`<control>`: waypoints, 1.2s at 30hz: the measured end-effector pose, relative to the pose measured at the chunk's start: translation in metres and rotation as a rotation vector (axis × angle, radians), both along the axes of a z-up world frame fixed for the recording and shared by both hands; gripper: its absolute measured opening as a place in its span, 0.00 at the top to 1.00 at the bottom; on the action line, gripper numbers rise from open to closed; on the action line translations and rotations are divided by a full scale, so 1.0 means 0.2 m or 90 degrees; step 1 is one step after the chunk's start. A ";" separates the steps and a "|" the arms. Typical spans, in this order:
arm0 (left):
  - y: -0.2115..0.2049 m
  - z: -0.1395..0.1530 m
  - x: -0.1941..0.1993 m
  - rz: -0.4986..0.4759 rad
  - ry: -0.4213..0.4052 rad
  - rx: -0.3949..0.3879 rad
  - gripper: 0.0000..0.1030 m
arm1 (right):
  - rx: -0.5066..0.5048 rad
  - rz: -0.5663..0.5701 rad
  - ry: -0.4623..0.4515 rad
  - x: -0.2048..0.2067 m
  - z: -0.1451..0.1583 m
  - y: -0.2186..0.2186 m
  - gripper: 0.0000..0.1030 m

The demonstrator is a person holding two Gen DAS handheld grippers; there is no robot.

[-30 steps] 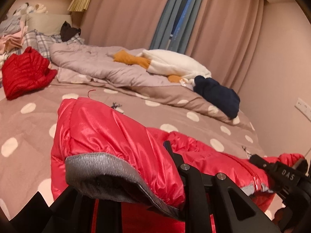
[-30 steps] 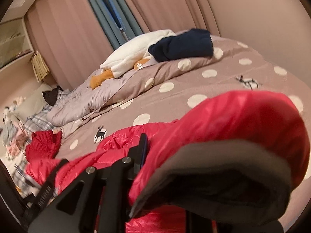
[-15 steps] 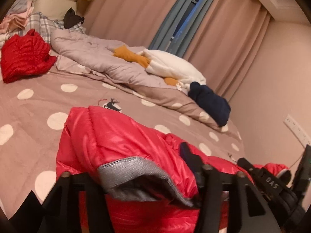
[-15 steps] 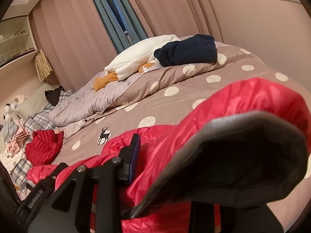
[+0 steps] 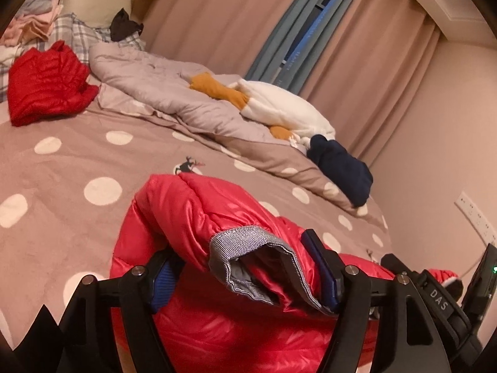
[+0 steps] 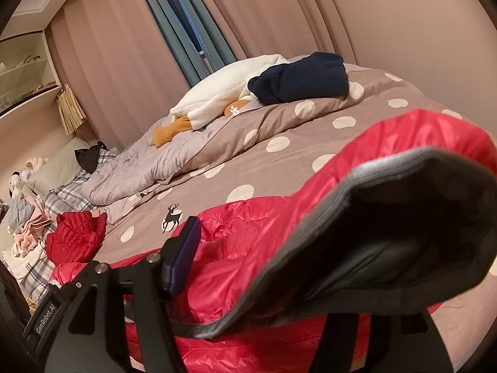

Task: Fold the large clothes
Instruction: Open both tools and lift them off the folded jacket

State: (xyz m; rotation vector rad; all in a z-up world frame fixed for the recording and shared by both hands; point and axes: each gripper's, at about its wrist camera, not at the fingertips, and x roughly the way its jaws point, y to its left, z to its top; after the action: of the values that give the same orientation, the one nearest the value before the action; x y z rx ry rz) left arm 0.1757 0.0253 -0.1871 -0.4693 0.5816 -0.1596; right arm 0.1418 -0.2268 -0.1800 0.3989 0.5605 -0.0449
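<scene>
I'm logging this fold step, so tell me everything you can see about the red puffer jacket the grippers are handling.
The red puffer jacket is shiny, quilted, nylon-looking, with grey ribbed cuffs. It lies on the polka-dot bedspread. The left gripper has its fingers spread wide either side of one sleeve's cuff; whether they still press it is unclear. The right gripper has the other cuff lifted close to its camera.

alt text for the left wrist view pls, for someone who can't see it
The left gripper has its jaws wide apart around a red puffer jacket's grey-trimmed cuff, over a polka-dot bed. Behind lie a folded red jacket, a rumpled duvet and a navy garment.
</scene>
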 end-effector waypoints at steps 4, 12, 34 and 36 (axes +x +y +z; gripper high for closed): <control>0.00 0.02 -0.02 0.006 -0.026 -0.003 0.12 | 0.012 -0.004 0.002 0.00 -0.01 -0.01 0.28; 0.04 0.03 -0.02 0.029 -0.041 -0.027 0.02 | 0.012 -0.005 -0.003 -0.01 0.00 -0.01 0.11; 0.18 0.13 -0.12 0.117 -0.092 -0.021 0.01 | 0.013 -0.031 -0.054 -0.08 0.10 -0.08 0.00; 0.20 0.14 -0.12 0.119 -0.099 -0.036 0.01 | 0.018 -0.035 -0.065 -0.10 0.11 -0.09 0.00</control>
State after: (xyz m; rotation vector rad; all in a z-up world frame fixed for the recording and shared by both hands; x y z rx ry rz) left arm 0.1508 0.0651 -0.1601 -0.5577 0.3798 -0.0327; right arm 0.1219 -0.2453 -0.1574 0.4415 0.4502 -0.0686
